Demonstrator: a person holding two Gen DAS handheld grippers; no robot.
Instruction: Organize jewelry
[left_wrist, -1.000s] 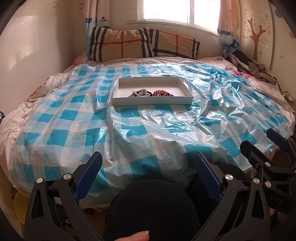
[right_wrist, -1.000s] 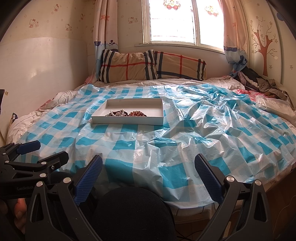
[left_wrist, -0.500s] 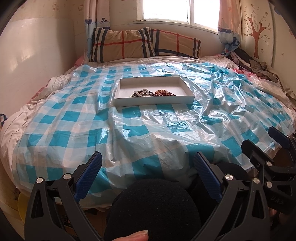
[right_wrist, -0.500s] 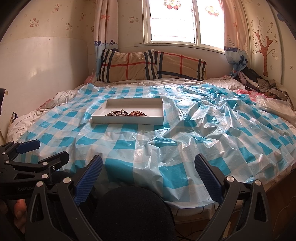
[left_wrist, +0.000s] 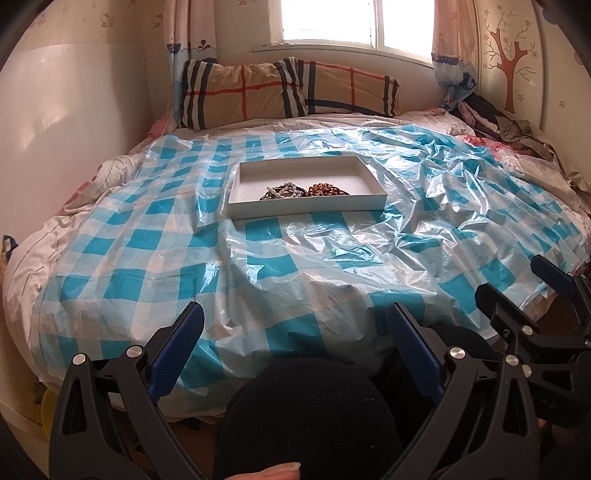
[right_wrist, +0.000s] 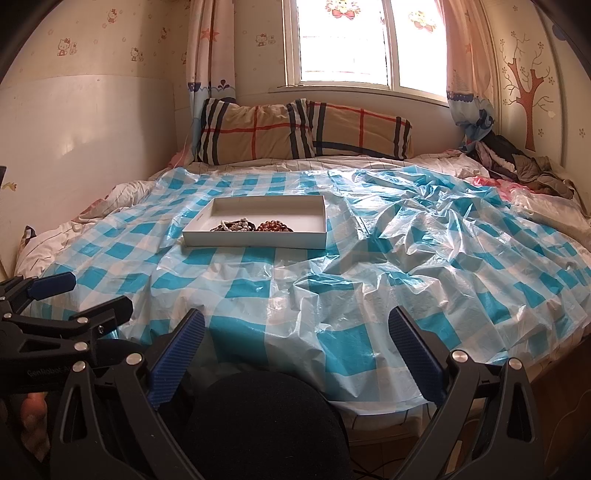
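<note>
A shallow white tray (left_wrist: 243, 173) (right_wrist: 314, 214) lies on the bed's blue-checked plastic sheet. Inside it, near the front wall, sit a pale-beaded dark strand (left_wrist: 282, 192) (right_wrist: 232, 225) and an amber-brown beaded piece (left_wrist: 327, 190) (right_wrist: 273, 226). My left gripper (left_wrist: 295, 325) stands open at the bed's near edge, far short of the tray, nothing between its blue pads. My right gripper (right_wrist: 297, 326) is also open and empty, beside the left one. Each gripper shows in the other's view: the right gripper (left_wrist: 517, 288) at the right edge, the left gripper (right_wrist: 85, 295) at the left edge.
The crinkled plastic sheet (left_wrist: 332, 251) covers most of the bed. Two plaid pillows (left_wrist: 288, 92) lean under the window. A pile of clothes (right_wrist: 517, 162) lies at the far right corner. A white panel (left_wrist: 74, 110) stands along the left side.
The left gripper has crept slightly forward and tilted down, so the tray sits lower and a bit larger in its view. The right gripper has hardly moved. Both stay open.
</note>
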